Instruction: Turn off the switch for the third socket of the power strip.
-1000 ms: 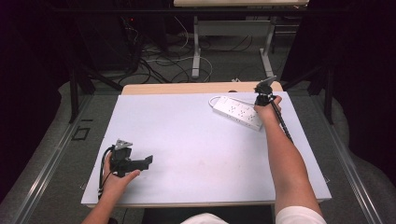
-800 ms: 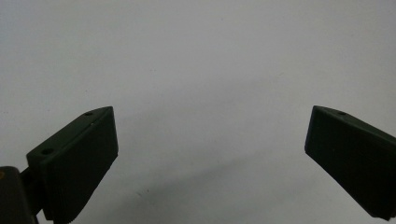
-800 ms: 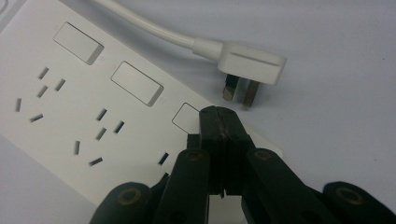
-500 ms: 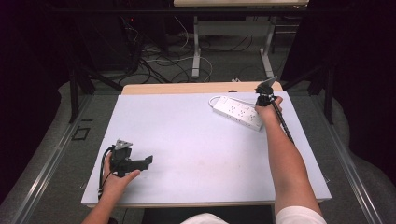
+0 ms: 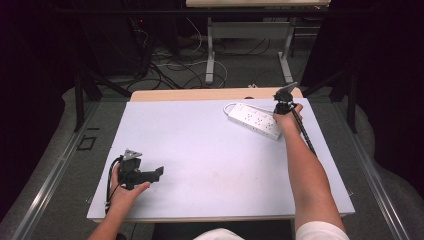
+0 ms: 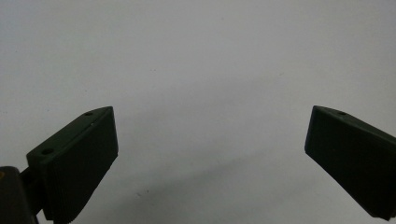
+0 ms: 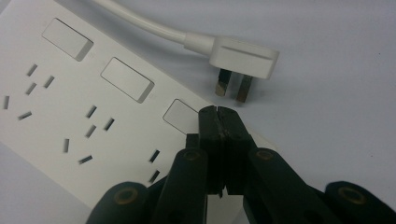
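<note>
White table (image 5: 200, 150), power strip (image 5: 252, 120) lying diagonally, right hand-held gripper (image 7: 218, 116) closed, seemingly touching its switch (image 7: 180, 115).

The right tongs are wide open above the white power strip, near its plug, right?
Not quite. The right tongs are shut, their two black jaws pressed together with nothing between them, as the right gripper view shows. The rest holds: they are at the white power strip, near its plug.
</note>
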{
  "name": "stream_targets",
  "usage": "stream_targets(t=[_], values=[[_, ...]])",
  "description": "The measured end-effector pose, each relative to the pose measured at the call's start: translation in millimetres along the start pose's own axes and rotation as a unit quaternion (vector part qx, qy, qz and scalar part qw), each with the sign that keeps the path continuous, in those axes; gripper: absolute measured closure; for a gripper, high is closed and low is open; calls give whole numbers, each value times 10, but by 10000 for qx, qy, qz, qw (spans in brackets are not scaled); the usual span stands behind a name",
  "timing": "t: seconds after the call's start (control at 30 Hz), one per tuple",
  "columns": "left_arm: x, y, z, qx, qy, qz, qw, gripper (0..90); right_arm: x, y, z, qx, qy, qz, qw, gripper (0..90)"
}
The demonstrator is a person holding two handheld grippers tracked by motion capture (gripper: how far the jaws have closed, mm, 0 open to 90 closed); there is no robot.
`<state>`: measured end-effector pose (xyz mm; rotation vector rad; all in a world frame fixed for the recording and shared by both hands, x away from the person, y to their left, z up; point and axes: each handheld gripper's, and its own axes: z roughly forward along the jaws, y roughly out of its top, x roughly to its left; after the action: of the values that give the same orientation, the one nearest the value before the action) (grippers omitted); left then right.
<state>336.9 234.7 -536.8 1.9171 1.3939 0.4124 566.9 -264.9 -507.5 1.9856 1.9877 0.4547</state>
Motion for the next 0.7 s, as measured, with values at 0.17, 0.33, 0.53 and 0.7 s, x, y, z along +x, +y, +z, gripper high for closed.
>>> stream_targets(t=[0.17, 0.33, 0.53, 0.7], values=[[-6, -1, 5, 1, 4, -3, 10000, 24, -6, -9, 2, -44, -20, 3, 10000, 882], [1, -3, 7, 19, 17, 28, 10000, 24, -3, -8, 3, -60, -29, 5, 10000, 870], [0, -6, 4, 0, 14, 4, 10000, 24, -14, -12, 2, -109, 58, 116, 9999, 842], [0, -3, 7, 17, 15, 23, 10000, 24, -29, -18, -5, -105, 32, 88, 9999, 816]])
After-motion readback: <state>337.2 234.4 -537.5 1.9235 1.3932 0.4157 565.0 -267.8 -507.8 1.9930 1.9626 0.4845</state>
